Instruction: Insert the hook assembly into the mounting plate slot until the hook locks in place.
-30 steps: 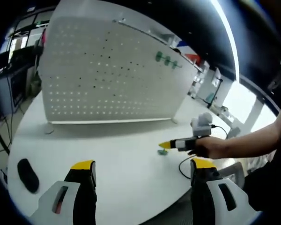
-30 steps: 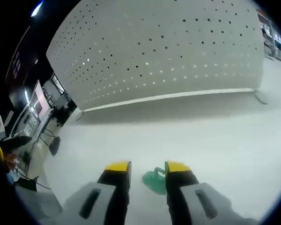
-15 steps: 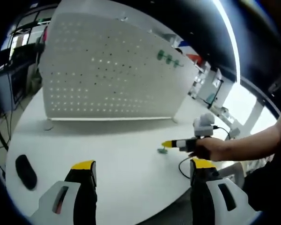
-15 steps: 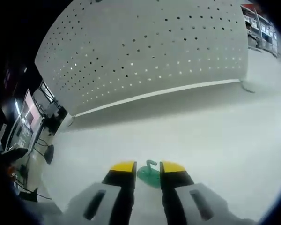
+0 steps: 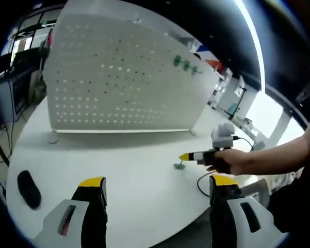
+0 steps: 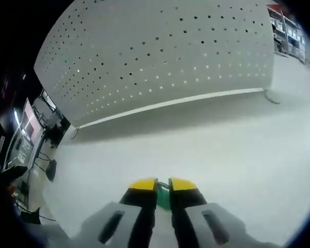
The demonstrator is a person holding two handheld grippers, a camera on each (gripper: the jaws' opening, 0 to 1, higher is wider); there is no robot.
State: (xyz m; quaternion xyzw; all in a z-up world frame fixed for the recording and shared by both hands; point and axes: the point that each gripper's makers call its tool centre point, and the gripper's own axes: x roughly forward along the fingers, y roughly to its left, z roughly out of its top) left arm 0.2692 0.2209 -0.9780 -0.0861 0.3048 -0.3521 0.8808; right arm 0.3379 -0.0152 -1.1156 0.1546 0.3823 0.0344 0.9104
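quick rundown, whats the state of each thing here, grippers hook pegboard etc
right gripper: shut on the green hook
green hook: pinched between the right jaws, low over the table
left gripper: open, holding nothing
pegboard: upright on the white table, three green hooks already mounted near its top
black object: lying on the table, untouched

I see a smooth matt white tabletop (image 6: 248, 150). The perforated white panel (image 6: 165, 57) looks like painted metal; the green hook (image 6: 164, 196) looks plastic.
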